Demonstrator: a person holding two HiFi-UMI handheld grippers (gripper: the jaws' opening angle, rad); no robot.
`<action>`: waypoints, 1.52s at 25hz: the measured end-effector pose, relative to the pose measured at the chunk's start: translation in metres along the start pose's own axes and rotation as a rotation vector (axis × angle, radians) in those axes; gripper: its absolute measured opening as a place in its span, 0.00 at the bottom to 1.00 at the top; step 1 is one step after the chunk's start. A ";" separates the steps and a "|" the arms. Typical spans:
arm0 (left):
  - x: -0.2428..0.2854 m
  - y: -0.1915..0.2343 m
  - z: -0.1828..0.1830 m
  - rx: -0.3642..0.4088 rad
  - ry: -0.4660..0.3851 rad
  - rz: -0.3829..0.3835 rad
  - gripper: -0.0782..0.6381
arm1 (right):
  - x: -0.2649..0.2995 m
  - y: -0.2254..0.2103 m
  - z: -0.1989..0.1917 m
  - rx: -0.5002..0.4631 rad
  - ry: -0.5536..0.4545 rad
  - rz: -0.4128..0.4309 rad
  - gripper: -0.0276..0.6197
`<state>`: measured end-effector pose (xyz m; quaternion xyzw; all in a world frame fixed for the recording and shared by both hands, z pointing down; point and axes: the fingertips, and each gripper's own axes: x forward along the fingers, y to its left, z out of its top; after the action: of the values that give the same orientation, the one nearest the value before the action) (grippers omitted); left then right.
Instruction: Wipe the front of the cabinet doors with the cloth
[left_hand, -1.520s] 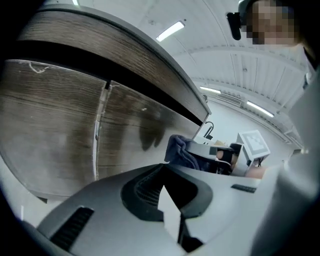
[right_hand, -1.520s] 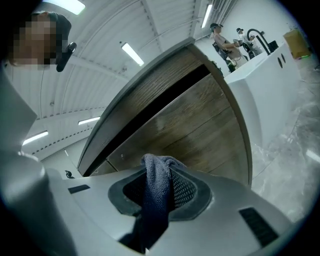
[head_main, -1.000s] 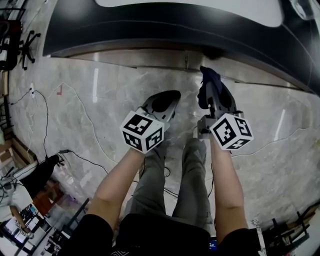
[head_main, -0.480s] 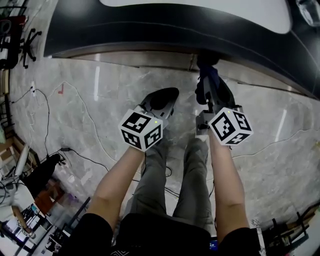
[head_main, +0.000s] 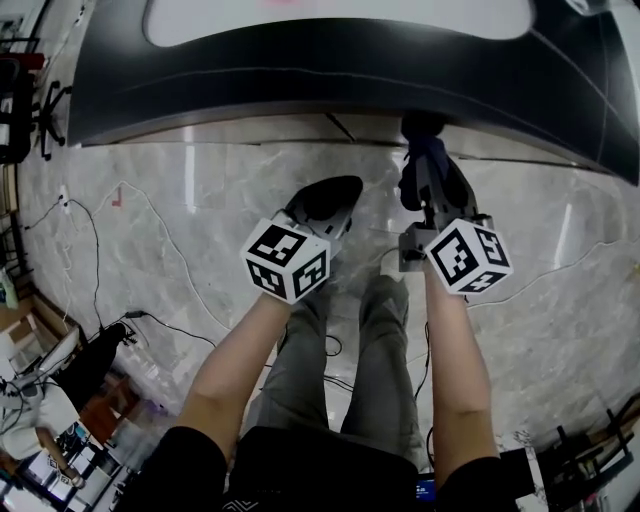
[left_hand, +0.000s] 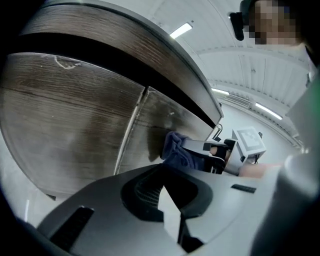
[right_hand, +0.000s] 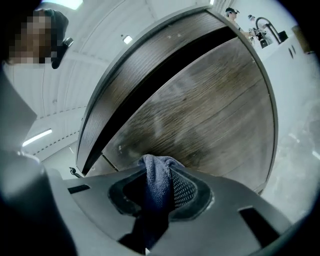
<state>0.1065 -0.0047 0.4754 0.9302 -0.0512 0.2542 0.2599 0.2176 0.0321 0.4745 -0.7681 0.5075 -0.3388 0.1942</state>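
Cloth (right_hand: 155, 189) clamped in right claw (right_hand: 159, 172), at cabinet door (right_hand: 215, 115).

Shiny marble floor (head_main: 150, 230), loose cables (head_main: 150, 317) snaking over it, office chair (head_main: 20, 120) at the left edge.

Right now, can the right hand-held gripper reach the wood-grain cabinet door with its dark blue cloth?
Probably yes: nothing stands between the gripped dark blue cloth and the wood-grain cabinet door.

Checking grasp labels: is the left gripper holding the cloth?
No, the left gripper has empty jaws; the right gripper clamps the blue cloth.
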 end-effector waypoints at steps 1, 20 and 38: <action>0.006 -0.006 -0.002 0.005 0.006 -0.010 0.11 | -0.004 -0.008 0.003 0.003 -0.008 -0.010 0.17; 0.088 -0.102 -0.010 0.071 0.076 -0.132 0.11 | -0.082 -0.121 0.070 0.038 -0.138 -0.152 0.17; 0.109 -0.119 -0.015 0.048 0.054 -0.133 0.11 | -0.096 -0.129 0.043 0.028 -0.070 -0.137 0.17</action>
<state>0.2213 0.1092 0.4866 0.9302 0.0240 0.2627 0.2552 0.3074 0.1703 0.4960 -0.8097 0.4417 -0.3314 0.1987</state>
